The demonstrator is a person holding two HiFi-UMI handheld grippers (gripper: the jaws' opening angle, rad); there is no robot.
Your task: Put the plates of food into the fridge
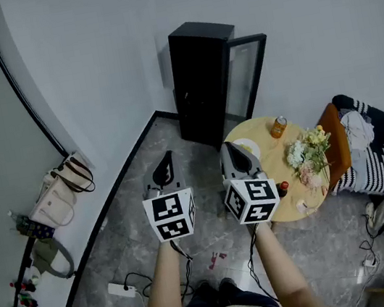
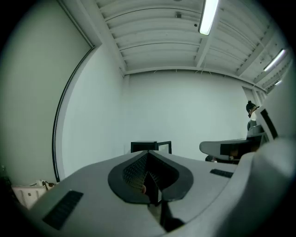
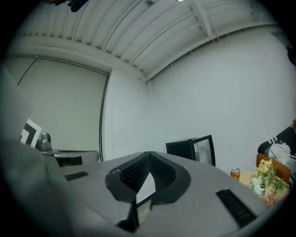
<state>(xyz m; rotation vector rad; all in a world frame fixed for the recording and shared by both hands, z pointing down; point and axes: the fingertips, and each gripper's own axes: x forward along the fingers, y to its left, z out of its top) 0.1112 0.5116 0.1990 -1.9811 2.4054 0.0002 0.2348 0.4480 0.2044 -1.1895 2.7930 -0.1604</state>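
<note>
Your jaws are pressed together and empty on both the left gripper (image 1: 166, 159) and the right gripper (image 1: 228, 147). The plate (image 1: 251, 149) lies on the round table (image 1: 274, 165), ahead of the right gripper, the nearer one. The fridge (image 1: 201, 85) stands beyond, its door (image 1: 248, 77) open.

Bare studio room (fridge (image 1: 202, 85), table (image 1: 275, 165))

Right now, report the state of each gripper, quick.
Left gripper: closed, holding nothing.
Right gripper: closed, holding nothing.
</note>
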